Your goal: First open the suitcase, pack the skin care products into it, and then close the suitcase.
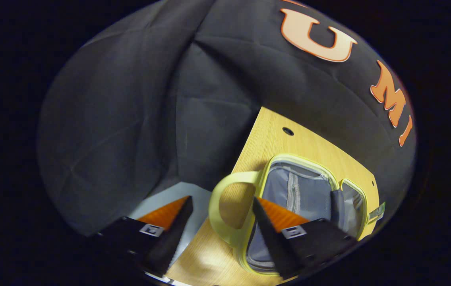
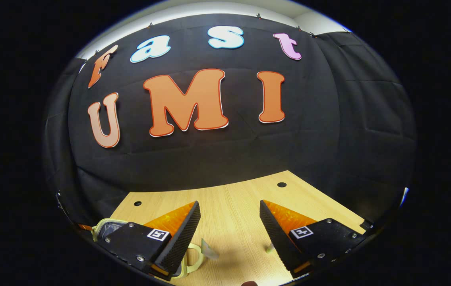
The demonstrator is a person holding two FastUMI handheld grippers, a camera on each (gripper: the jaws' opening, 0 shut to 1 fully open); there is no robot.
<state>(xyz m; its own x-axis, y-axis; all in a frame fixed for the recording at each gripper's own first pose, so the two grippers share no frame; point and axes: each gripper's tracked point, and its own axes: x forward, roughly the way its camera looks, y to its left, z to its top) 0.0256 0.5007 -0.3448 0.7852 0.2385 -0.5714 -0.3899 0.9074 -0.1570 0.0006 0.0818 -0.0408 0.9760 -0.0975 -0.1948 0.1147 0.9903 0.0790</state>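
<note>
The yellow suitcase (image 1: 308, 190) is laid open on the tabletop (image 1: 273, 139). The left hand-held gripper (image 1: 222, 222) and right hand-held gripper (image 2: 229, 226) are spread wide, nothing held

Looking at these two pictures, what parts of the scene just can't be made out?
- Left gripper view: the suitcase's near corner sits behind the left claw's finger; its far half is cut off by the edge.
- Right gripper view: the suitcase is mostly behind the right claw's finger.
- Small pale objects between the fingers are too small to identify.
</note>
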